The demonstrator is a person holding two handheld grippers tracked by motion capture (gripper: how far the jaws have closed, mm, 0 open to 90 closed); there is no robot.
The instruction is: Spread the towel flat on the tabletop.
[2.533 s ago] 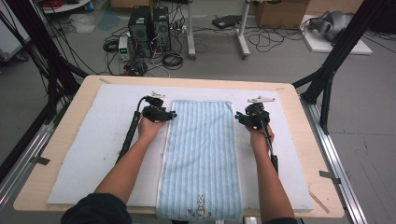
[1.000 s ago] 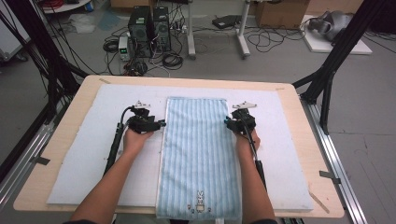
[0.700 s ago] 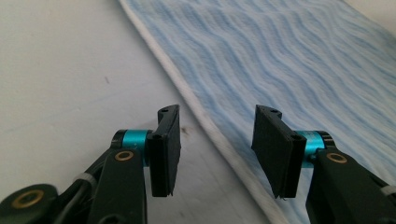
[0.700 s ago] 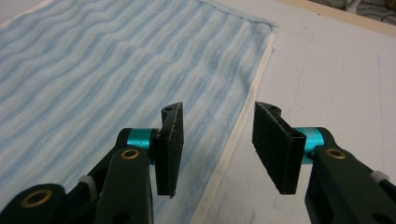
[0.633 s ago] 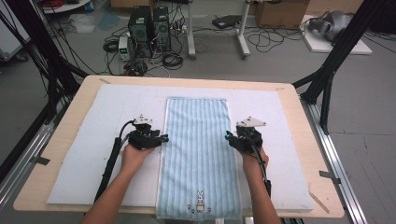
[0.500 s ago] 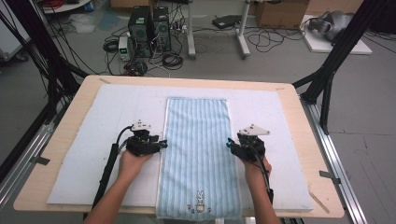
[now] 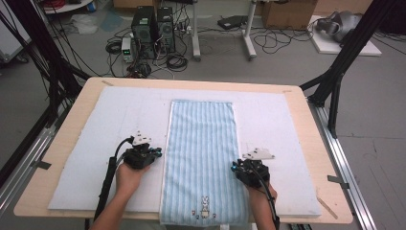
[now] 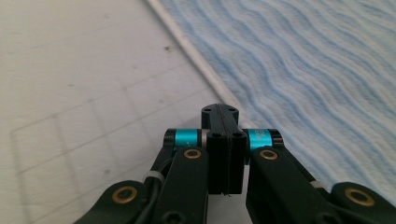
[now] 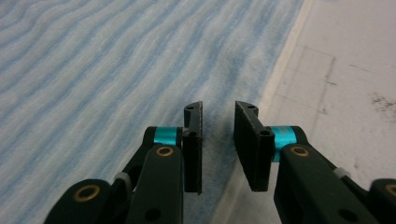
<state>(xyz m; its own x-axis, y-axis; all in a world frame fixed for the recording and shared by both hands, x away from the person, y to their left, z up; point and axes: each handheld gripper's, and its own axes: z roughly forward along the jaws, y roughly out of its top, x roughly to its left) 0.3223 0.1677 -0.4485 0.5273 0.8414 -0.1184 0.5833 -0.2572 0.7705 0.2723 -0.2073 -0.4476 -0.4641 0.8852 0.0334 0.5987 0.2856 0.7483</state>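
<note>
Grippers flank the striped towel (image 7: 201, 158).
My left gripper (image 8: 219, 116) has fingers pressed together beside its edge; right gripper (image 9: 218, 116) fingers spread over its edge.

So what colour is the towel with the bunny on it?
The towel has light blue and white stripes, clearest in the right gripper view.

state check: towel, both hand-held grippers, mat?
Striped towel: spread flat lengthwise, near end at the table's front edge, not gripped.
Left hand-held gripper: jaws shut, empty, beside the towel's left edge.
Right hand-held gripper: jaws open, over the towel's right edge.
White mat: flat under the towel.
</note>
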